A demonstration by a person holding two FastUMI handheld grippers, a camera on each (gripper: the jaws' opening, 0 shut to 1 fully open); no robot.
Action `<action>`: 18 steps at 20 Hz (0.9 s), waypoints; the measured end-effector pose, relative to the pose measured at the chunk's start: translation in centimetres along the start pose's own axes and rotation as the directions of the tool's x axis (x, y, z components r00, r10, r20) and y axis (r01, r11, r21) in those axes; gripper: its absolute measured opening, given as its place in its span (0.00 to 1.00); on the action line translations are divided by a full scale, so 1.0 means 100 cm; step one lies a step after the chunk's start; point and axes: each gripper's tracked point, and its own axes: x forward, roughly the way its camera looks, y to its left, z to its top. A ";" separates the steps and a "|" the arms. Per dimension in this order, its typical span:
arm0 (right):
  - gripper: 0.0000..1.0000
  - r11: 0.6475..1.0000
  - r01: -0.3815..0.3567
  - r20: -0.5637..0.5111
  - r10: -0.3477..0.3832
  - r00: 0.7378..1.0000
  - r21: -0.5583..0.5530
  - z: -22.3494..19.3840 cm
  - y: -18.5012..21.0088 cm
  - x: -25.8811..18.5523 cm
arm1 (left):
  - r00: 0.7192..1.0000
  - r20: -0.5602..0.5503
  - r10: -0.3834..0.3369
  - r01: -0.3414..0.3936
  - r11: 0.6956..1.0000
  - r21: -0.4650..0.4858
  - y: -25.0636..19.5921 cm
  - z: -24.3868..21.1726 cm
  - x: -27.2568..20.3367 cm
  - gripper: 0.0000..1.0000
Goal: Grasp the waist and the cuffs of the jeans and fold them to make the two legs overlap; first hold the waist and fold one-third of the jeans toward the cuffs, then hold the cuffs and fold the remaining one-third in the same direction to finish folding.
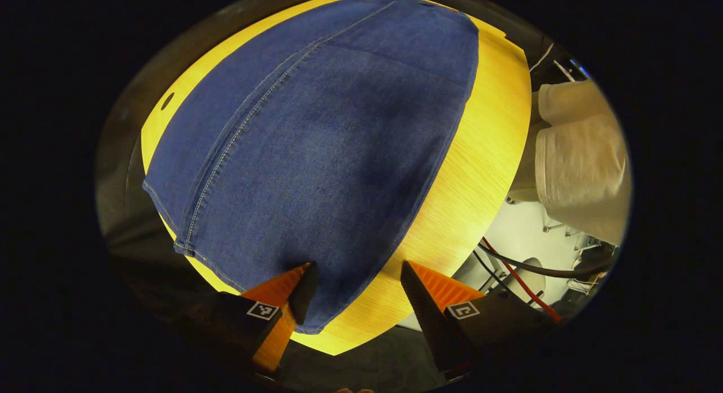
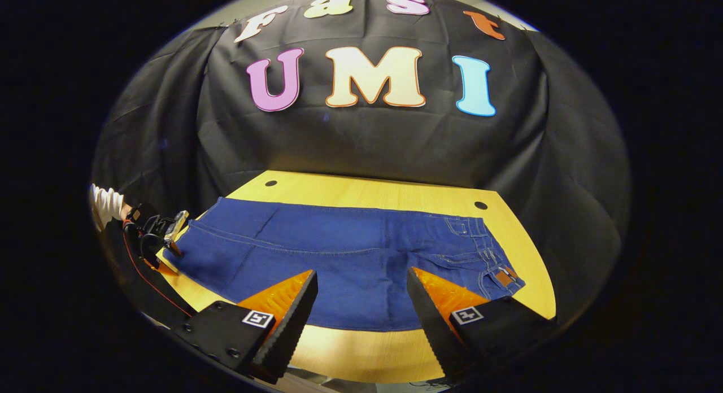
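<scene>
I've got the jeans flat on the table, left gripper wide open over the cuffs, right gripper wide open too, holding nothing.

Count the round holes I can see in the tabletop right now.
2. In the right gripper view, one hole sits near the tabletop's far left corner and another hole near its far right, both beyond the jeans. The denim may hide others.

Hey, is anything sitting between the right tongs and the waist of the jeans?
Nothing visible. The right tongs hang open above the jeans, and only flat denim and bare table lie toward the waist.
</scene>
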 end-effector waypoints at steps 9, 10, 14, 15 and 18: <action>0.98 1.000 -0.006 -0.002 0.006 1.000 0.015 0.000 -0.019 -0.003 | 0.997 -0.061 0.039 -0.039 0.999 0.005 -0.010 0.008 -0.003 0.35; 0.98 1.000 -0.008 0.000 0.008 1.000 0.019 -0.001 -0.023 -0.004 | 0.996 -0.058 0.060 -0.060 0.998 0.004 -0.009 0.008 -0.001 0.27; 0.97 1.000 -0.023 -0.008 0.023 1.000 0.016 -0.003 -0.042 0.000 | 0.992 -0.045 0.114 -0.115 0.993 -0.019 -0.008 0.010 -0.001 0.00; 0.98 1.000 -0.029 -0.012 0.029 0.999 0.002 -0.003 -0.048 0.002 | 0.991 -0.047 0.124 -0.125 0.992 -0.027 -0.009 0.010 -0.001 0.00; 0.98 0.997 -0.049 -0.052 0.046 0.998 -0.053 -0.011 -0.071 0.012 | 0.989 -0.056 0.138 -0.140 0.989 -0.036 -0.009 0.009 0.000 0.00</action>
